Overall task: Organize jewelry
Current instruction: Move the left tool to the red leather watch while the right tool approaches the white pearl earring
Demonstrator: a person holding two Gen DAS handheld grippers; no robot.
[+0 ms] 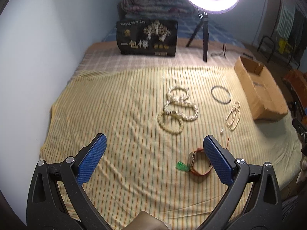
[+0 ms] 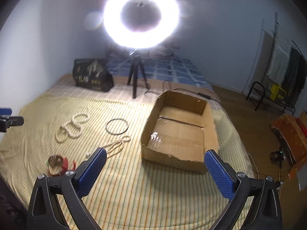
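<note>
Jewelry lies on a yellow striped sheet (image 1: 119, 115). Three overlapping beaded bracelets (image 1: 179, 109) (image 2: 72, 127) sit mid-bed. Right of them lies a thin dark bangle (image 1: 220, 94) (image 2: 117, 126), then a small bead necklace (image 1: 233, 117) (image 2: 118, 144). A watch with a red-brown strap (image 1: 199, 163) (image 2: 56, 164) and a green piece (image 1: 181, 166) lie near the front. A shallow cardboard box (image 1: 262, 92) (image 2: 180, 132) holds one small shiny item (image 2: 156, 136). My left gripper (image 1: 154, 143) hangs open above the sheet, its right finger over the watch. My right gripper (image 2: 155, 159) is open before the box.
A ring light on a black tripod (image 1: 203, 30) (image 2: 137, 74) stands at the back with its cable. A black printed bag (image 1: 146, 37) (image 2: 91, 74) and folded blankets (image 1: 153, 2) sit behind. A wall runs along the left; floor, a chair (image 2: 268, 97) and clutter lie right.
</note>
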